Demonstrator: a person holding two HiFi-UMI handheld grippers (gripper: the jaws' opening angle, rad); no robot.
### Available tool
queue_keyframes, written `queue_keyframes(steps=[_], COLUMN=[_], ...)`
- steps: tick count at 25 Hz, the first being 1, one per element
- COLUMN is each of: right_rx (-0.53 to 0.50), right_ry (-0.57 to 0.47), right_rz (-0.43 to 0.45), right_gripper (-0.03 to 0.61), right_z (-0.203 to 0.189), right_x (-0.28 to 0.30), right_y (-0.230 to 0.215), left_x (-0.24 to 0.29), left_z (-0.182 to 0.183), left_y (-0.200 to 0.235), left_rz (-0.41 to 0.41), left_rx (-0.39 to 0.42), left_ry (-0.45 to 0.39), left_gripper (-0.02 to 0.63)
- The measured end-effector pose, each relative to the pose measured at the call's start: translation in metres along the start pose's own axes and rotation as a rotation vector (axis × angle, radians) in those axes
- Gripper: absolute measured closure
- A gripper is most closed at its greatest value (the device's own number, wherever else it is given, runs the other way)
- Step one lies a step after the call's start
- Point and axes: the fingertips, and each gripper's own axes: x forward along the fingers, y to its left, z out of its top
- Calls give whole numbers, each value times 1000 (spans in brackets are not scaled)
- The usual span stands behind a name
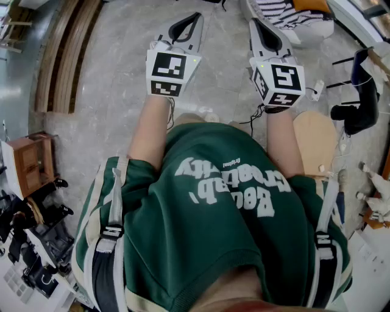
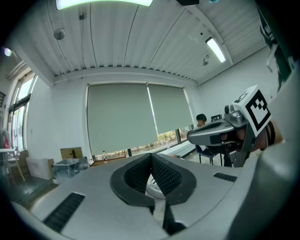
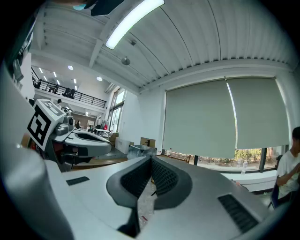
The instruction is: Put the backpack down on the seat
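Observation:
The backpack is on the person's back; only its grey and black shoulder straps show over the green shirt, one at each shoulder. Both grippers are held out in front at chest height, side by side and pointing away. My left gripper is shut with nothing between its jaws, and my right gripper is shut and empty too. In the left gripper view the left gripper faces blinds and ceiling. The right gripper faces the same windows. A pale wooden seat stands below the right forearm.
Grey stone floor lies ahead. A white seat with a striped cushion is at the top, a black chair at the right. Wooden planks lie at the left, with a small wooden box and black gear below. A person sits far off.

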Motion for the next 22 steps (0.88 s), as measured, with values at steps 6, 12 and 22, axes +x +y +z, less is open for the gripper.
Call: queue_keyframes(steps=[6,12,22], right_rx=[-1,41,61], right_ry=[-4,-38,-38], right_rz=[-2,11,37], right_gripper=[546,546,545], right_z=[1,5,-3], right_x=[-2,-5,10], right_y=[-1,-1,-4], left_x=[-3,-5,0], left_z=[1,4,7], left_y=[1,0,4], left_rz=[8,10,-9], left_rx=[1,7,37], left_ry=[1,-4,-28], left_gripper=[601,601,601])
